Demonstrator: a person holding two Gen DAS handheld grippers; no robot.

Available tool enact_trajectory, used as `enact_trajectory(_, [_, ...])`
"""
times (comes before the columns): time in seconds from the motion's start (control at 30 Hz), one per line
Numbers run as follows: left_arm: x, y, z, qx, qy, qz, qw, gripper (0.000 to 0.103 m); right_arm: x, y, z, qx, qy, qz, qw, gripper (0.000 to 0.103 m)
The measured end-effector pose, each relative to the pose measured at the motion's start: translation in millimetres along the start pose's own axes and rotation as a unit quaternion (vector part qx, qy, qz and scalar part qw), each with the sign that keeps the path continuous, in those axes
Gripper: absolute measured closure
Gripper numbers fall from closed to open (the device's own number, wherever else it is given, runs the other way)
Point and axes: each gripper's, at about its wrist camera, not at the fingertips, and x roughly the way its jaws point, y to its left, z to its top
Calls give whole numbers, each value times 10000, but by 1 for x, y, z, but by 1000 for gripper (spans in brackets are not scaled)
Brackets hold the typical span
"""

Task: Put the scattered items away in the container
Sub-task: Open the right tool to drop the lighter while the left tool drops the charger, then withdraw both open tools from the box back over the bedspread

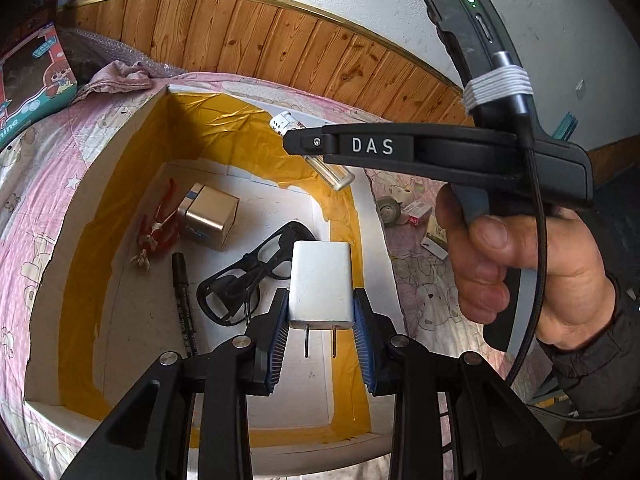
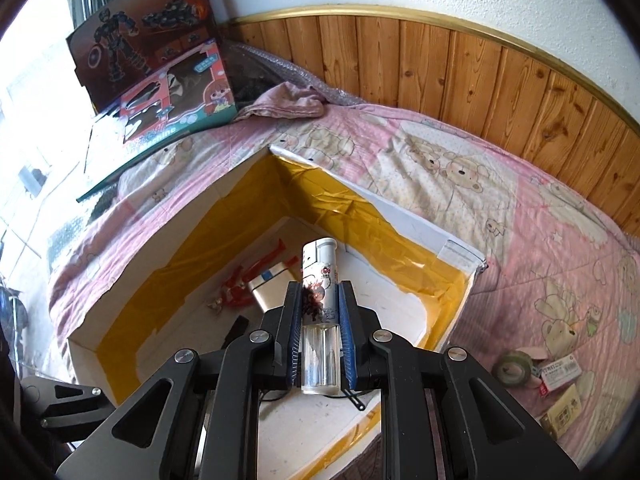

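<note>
My left gripper point(image 1: 321, 304) is shut on a white plug charger point(image 1: 321, 286), prongs toward the camera, held above the white box point(image 1: 132, 184) lined with yellow tape. My right gripper point(image 2: 320, 300) is shut on a clear lighter point(image 2: 320, 312) with a printed wrap, also over the box point(image 2: 400, 208). In the left wrist view the right gripper point(image 1: 290, 142) reaches in from the right with the lighter point(image 1: 332, 170) in its tip. Inside the box lie a gold power bank point(image 1: 210, 216), a red toy figure point(image 1: 160, 228), black glasses point(image 1: 248, 276) and a black marker point(image 1: 184, 300).
The box rests on a pink bear-print bedspread point(image 2: 500, 200). To its right lie a tape roll point(image 2: 513, 367), a small red-and-white packet point(image 2: 560, 372) and a small carton point(image 2: 564, 410). Toy boxes point(image 2: 176, 92) lean at the back left. Wooden wall panelling point(image 2: 440, 72) runs behind.
</note>
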Motion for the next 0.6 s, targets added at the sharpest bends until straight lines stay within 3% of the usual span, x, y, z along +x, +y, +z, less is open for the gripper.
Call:
enact_trajectory(0.1, [6,4,1,-59,39,129,9999,69,6,-7,3,83,-46,-36,9999,66])
enact_trajectory(0.37, [-1,19,1,-346,-62,-1,9994,68,-12,-27,-14,625,-235,154,9976,68])
enact_trajectory(0.6, [-10,16,-1,-383,-127,42,9992,68,-33,-18,-42,875,-285,432,9948,69])
